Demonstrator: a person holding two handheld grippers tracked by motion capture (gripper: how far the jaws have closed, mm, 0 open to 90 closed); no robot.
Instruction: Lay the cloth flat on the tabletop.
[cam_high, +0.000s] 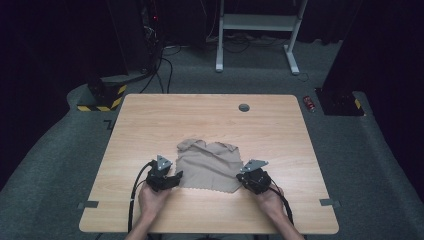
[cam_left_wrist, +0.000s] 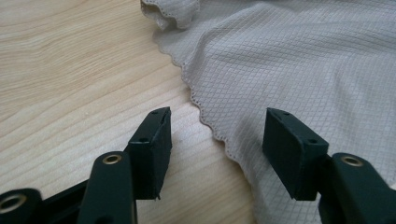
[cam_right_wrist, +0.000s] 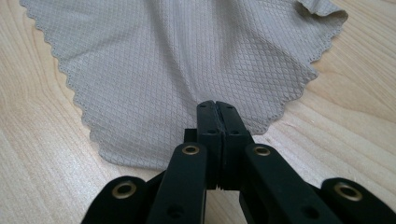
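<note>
Beige cloth (cam_high: 210, 167) flat on wooden table (cam_high: 150, 120)
Left gripper (cam_left_wrist: 217, 140) gapes astride its scalloped edge; right gripper (cam_right_wrist: 217, 109) pinches the hem

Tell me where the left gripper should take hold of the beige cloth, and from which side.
Grip the cloth at its scalloped near-left edge, coming in low from the bare table side. The left gripper stands open astride that edge, which lies flat and single-layered, so one jaw probably has to slide under. The right gripper is shut on the opposite corner.
</note>
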